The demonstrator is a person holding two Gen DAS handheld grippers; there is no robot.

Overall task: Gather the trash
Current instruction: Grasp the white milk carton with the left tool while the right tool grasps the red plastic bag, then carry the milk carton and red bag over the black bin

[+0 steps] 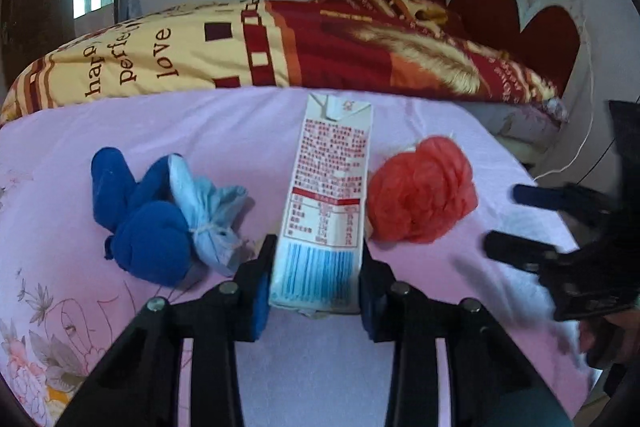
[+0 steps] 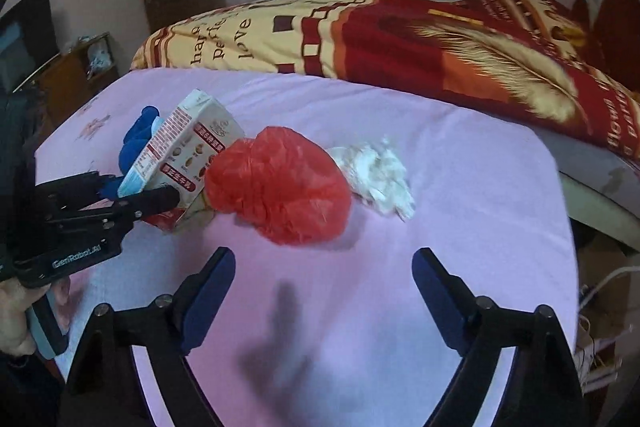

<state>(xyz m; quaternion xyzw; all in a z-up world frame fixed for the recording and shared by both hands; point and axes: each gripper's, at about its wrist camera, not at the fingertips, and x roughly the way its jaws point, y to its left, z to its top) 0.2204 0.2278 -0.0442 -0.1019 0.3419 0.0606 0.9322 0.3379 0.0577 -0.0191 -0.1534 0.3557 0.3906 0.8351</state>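
Observation:
A white milk carton (image 1: 328, 187) with red print lies lengthwise on the pink bedsheet (image 1: 200, 131). My left gripper (image 1: 318, 247) is shut on its near end, with a blue pad pressing on each side. A crumpled red plastic bag (image 1: 420, 187) sits just right of the carton. To the carton's left lies a bundle of dark blue and pale blue material (image 1: 140, 219). In the right wrist view my right gripper (image 2: 324, 255) stands open over bare sheet, short of the red bag (image 2: 280, 183). A white crumpled tissue (image 2: 376, 175) lies beyond the bag.
A red and yellow quilt (image 1: 320, 43) is heaped across the far half of the bed. The red headboard (image 1: 520, 15) is at the right, with windows behind. The bed's edge drops off at the right, with boxes and a cable on the floor (image 2: 604, 291). A wooden cabinet (image 2: 80, 75) stands far left.

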